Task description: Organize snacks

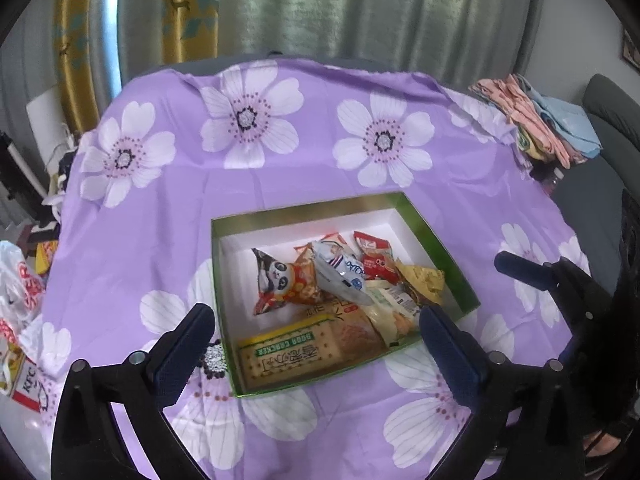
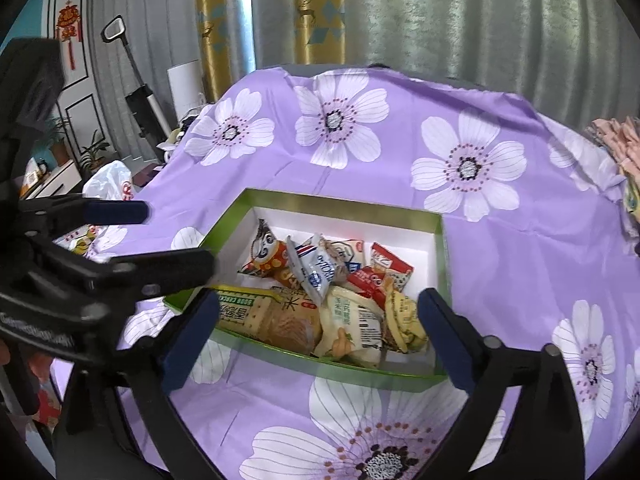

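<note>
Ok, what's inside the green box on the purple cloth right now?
The green box holds a heap of snack packets: a soda cracker pack, a panda packet, red and yellow ones. Whatever lies beneath the heap is covered.

One green box (image 1: 440,248) stands on one purple flowered cloth (image 1: 280,176). About seven snack packets lie in the box: one panda packet (image 1: 280,276), one soda cracker pack (image 1: 288,352), one white and blue pouch (image 1: 344,272), one red packet (image 1: 376,258), one yellow packet (image 1: 424,280), one pale green-labelled bag (image 1: 392,308) and one orange packet (image 1: 306,258) partly hidden, so the count is uncertain. Two grippers show: one left gripper (image 1: 316,344) and one right gripper (image 2: 316,340). One pile of folded cloths (image 1: 540,120) sits at the far corner.
</note>
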Demonstrator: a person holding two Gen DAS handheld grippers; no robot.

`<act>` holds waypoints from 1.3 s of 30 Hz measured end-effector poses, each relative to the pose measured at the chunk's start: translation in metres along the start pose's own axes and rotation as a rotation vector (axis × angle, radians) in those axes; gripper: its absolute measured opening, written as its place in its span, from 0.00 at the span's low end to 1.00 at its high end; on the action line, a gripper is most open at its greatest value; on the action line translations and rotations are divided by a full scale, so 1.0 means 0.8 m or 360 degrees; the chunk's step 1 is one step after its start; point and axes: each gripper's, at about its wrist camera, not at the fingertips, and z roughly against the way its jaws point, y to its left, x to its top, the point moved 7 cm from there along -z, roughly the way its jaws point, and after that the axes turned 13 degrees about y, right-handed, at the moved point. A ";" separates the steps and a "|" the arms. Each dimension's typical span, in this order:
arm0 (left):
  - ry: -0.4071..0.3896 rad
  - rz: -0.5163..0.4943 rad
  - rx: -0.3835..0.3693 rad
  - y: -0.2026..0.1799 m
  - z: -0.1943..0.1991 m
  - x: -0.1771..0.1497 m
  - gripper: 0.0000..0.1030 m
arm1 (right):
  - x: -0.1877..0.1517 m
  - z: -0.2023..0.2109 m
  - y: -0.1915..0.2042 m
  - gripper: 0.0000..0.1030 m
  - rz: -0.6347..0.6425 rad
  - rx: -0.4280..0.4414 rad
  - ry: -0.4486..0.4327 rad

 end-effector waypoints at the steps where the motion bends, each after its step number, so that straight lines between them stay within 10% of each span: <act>1: -0.0004 0.0003 -0.0001 0.001 0.002 -0.001 0.99 | 0.001 0.002 -0.001 0.99 -0.0008 -0.0004 -0.0003; 39: -0.0081 0.0241 0.0179 0.013 0.098 -0.032 0.99 | 0.009 0.109 -0.011 1.00 -0.0112 -0.0142 -0.0023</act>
